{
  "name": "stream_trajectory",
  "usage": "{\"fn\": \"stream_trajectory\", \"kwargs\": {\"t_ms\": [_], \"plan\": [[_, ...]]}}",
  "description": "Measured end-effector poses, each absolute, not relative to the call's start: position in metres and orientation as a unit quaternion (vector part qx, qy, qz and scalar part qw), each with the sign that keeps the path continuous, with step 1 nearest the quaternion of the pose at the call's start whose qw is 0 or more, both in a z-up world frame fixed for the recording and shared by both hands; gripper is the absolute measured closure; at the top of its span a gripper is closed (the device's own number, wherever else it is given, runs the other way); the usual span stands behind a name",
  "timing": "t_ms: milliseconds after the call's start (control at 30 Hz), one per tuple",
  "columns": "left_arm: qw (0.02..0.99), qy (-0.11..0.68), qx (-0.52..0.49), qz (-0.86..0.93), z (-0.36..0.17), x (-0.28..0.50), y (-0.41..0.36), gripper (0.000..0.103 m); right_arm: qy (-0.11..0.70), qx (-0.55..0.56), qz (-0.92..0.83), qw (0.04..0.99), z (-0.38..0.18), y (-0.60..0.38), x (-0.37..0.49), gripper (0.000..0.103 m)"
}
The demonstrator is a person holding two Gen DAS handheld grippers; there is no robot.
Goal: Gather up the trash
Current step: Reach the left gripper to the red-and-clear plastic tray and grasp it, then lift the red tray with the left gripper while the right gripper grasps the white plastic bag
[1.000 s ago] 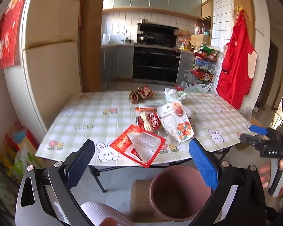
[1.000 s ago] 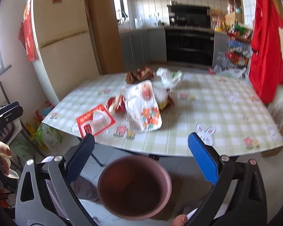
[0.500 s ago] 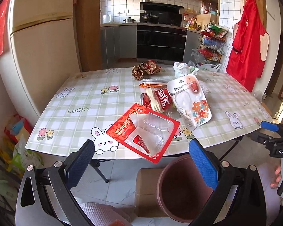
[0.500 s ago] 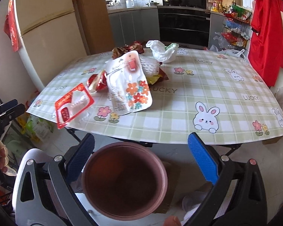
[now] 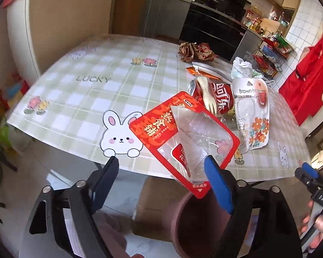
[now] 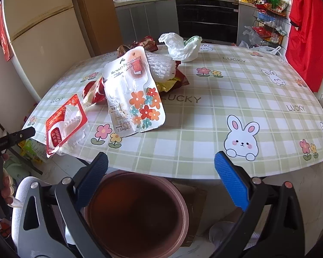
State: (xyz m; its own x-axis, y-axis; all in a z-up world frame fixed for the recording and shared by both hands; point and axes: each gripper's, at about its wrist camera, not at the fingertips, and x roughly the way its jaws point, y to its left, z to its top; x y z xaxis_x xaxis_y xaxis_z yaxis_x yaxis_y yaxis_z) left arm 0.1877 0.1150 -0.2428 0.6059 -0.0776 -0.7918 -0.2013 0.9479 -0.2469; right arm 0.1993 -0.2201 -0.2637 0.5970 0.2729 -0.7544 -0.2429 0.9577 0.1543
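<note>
The left gripper [image 5: 161, 167] stands with its jaws apart and nothing pressed between them; they have just been closing a little. The red packet [image 5: 183, 137] hangs over the near edge of the table [image 5: 79, 99], its low corner reaching down between the two fingers and just beside the blue-padded one, though whether it touches that pad I cannot tell. The right gripper [image 6: 161, 163] is released too, jaws wide and empty, hovering over the brown bin [image 6: 137, 217] that stands on the floor just below the table edge. In that view the red packet [image 6: 64, 122] lies far off to the left, well apart from the right fingers.

The table wears a green-and-white checked cloth printed with rabbits, flowers and the word LUCKY. Behind the red packet, the other rubbish is heaped together: a red drink can [image 5: 217, 101] with a pale plastic fork [image 5: 207, 95] lying on it, a white flowered packet [image 5: 253, 116] marked "Brown hook", a crumpled white plastic bag [image 6: 180, 46], and brown crumpled wrappers [image 5: 193, 50] farthest back. Beyond the table are a cream fridge [image 6: 41, 36], a dark oven [image 6: 206, 19] under a tiled wall, a wire rack of goods, and a red apron [image 6: 308, 36] hanging at the right.

The red packet is flat and torn open, with a clear plastic window, yellow Chinese lettering and a red border.
</note>
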Motion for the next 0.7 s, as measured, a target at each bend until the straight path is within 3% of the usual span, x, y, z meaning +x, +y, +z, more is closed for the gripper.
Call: {"fn": "stream_trajectory", "kwargs": {"t_ms": [200,467,600,667,700], "plan": [[0.847,0.481,-0.224,0.027,-0.275,0.215,0.120,0.035,0.421,0.012,0.160,0.893,-0.265,-0.209,0.225,0.005],[0.827,0.500,-0.258,0.011,-0.297,0.226,0.119,0.036,0.409,-0.015,0.176,0.895,-0.255,-0.200,0.253,0.005],[0.825,0.497,-0.268,0.013,-0.302,0.230,0.123,0.043,0.394,-0.009,0.183,0.901,-0.239,-0.209,0.273,0.005],[0.824,0.495,-0.276,0.012,-0.301,0.232,0.126,0.050,0.382,-0.021,0.178,0.906,-0.225,-0.214,0.295,0.005],[0.825,0.494,-0.275,0.014,-0.301,0.233,0.127,0.058,0.370,-0.032,0.176,0.911,-0.216,-0.216,0.309,0.005]]}}
